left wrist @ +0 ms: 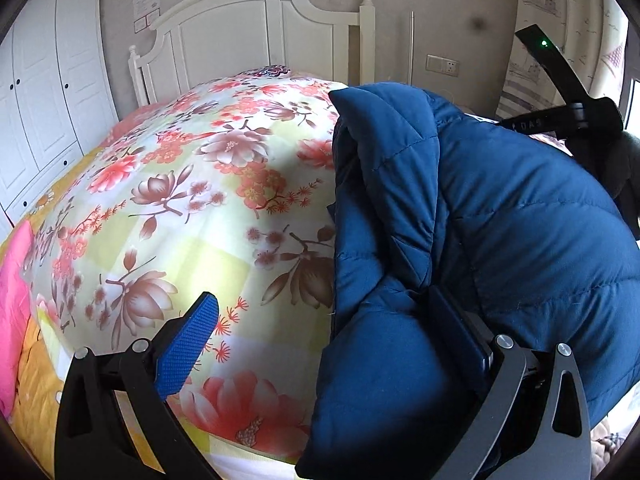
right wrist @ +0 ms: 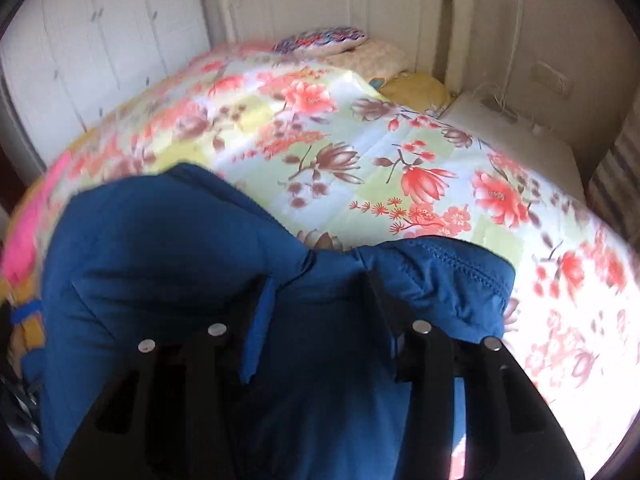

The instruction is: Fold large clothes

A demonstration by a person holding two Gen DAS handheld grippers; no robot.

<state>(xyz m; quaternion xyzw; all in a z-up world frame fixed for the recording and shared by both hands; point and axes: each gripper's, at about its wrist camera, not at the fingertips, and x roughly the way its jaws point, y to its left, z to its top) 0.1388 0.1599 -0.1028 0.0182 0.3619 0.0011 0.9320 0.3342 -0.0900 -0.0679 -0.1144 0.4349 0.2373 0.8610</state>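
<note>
Blue padded jacket lay on the floral quilt covering the bed, bunched up and folded over itself at the near right part of the quilt in the left wrist view. One quilted fold stood up in a ridge toward the headboard, the rest slumped down toward the bed's near edge

Left gripper: jaws spread wide. Left finger with its blue textured pad hung free above the quilt, touching nothing. Right finger was pushed into the jacket fabric, tip buried in the folds. Cloth sat between the fingers but was not clamped

Right gripper: fingers partly closed with a thick wad of jacket between them. Fabric bulged up over both fingertips and draped back across the gripper body, stitched hem sticking out past the right finger. Looked like a pinch on the jacket; the pad contact itself was hidden by cloth. Right wrist view was motion-blurred, worst at the edges

Other gripper's black body with a green light showed at the upper right of the left wrist view, behind the jacket

Around: white wardrobe left of the bed, pink cloth at the quilt's left edge, patterned pillow by the headboard, white bedside unit on the right
</note>
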